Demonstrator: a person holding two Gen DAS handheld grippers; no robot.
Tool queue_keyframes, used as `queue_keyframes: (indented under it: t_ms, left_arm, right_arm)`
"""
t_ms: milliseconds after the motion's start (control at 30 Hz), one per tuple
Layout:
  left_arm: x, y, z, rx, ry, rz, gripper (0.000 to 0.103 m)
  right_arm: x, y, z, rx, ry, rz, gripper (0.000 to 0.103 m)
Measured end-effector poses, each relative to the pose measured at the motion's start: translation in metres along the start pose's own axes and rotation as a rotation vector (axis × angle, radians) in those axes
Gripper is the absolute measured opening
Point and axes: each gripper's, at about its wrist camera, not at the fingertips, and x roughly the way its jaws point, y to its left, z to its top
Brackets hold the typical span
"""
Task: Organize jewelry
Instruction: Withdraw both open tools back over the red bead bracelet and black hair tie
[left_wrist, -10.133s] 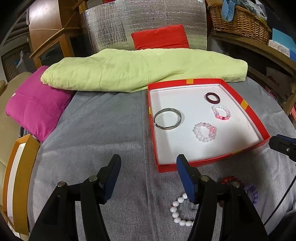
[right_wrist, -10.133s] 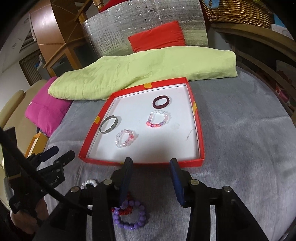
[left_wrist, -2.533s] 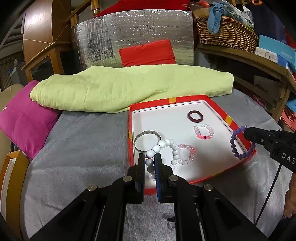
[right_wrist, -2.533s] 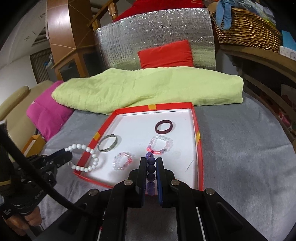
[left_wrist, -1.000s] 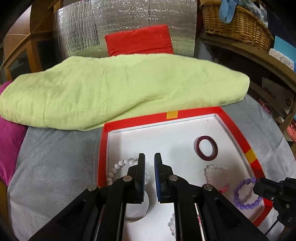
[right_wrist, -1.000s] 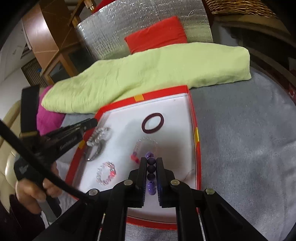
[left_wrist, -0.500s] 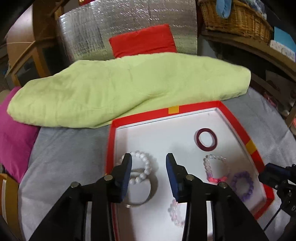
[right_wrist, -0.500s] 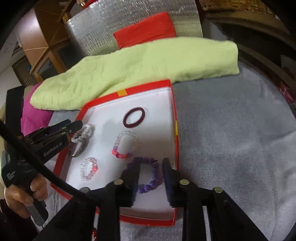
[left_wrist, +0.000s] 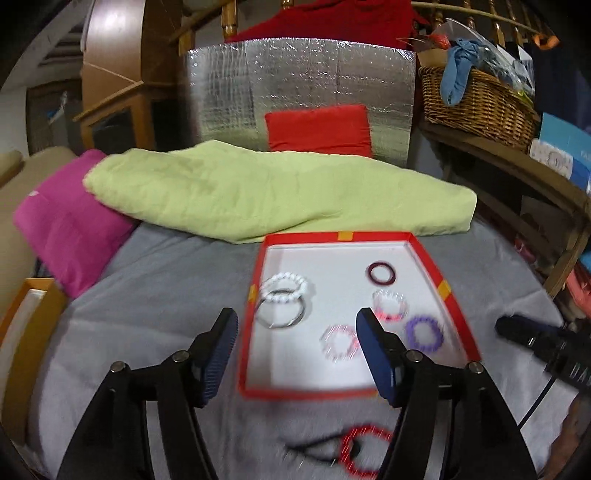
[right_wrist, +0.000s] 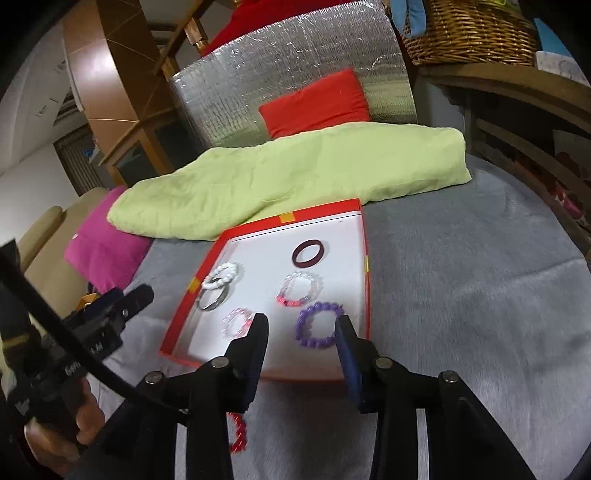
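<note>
Grippers both hovering short of the red tray (left_wrist: 458, 306), nothing between either pair of jaws. Left gripper (left_wrist: 295, 350) is spreading wide; red bead bracelet (left_wrist: 364, 452) is lying on the grey blanket (left_wrist: 155, 306) at its 5 o'clock, outside the tray. Right gripper (right_wrist: 301, 343) is opening too, with the purple bead bracelet (right_wrist: 317, 329) lying in the tray just ahead at 12. Farther in, white bead bracelet (right_wrist: 223, 276) is overlapping a metal bangle (right_wrist: 214, 300) at 11 o'clock; dark ring (right_wrist: 309, 252) is sitting farthest, at 12.
</note>
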Motion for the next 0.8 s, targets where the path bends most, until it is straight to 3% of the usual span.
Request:
queue_keyframes:
  t_ms: [200, 467, 800]
  left_arm:
    - [-0.021, 0.02, -0.041, 0.053, 0.03, 0.064, 0.071]
    - [-0.011, 0.056, -0.078, 0.078, 0.128, 0.147, 0.071]
    - [0.007, 0.048, -0.083, 0.117, 0.181, 0.078, 0.071]
  right_arm:
    - [-0.025, 0.004, -0.023, -0.003, 0.0, 0.011, 0.042]
    - [-0.028, 0.015, -0.061, -0.008, 0.078, 0.031, 0.042]
    - [0.021, 0.052, -0.08, -0.098, 0.201, 0.033, 0.042]
